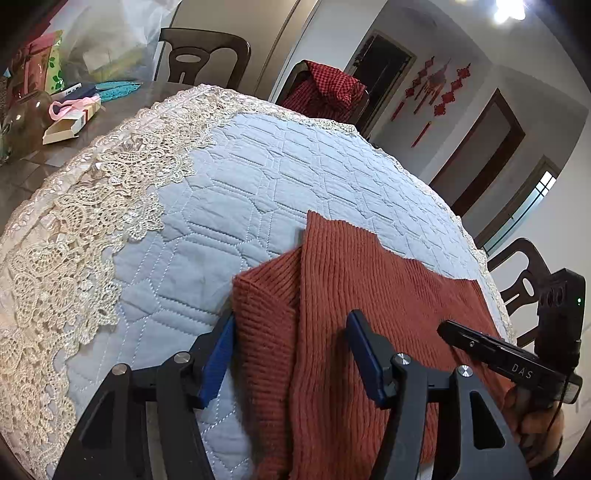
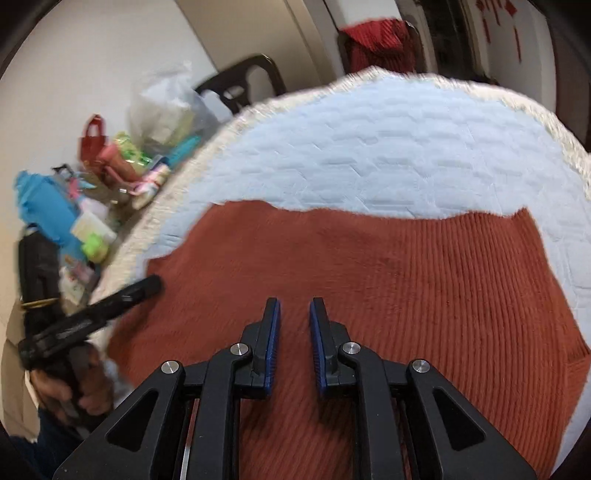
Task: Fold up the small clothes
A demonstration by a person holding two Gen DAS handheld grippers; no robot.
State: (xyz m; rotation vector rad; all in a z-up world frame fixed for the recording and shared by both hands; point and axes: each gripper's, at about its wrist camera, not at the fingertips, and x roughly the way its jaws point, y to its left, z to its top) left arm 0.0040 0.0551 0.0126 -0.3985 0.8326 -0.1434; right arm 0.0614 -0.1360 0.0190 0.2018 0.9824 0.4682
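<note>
While the rust knit garment (image 1: 369,295) lies flat on the quilted counter (image 1: 229,177), my left fingers (image 1: 291,354) straddle its folded edge, open, and my right fingers (image 2: 294,343) hover narrowly parted, empty, above its middle.

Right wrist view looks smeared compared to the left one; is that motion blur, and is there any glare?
Right wrist view: motion blur smears the clutter and the rust-red knit garment. Left wrist view: sharp, with ceiling-light glare and strong fisheye bending of the quilted cover.
</note>
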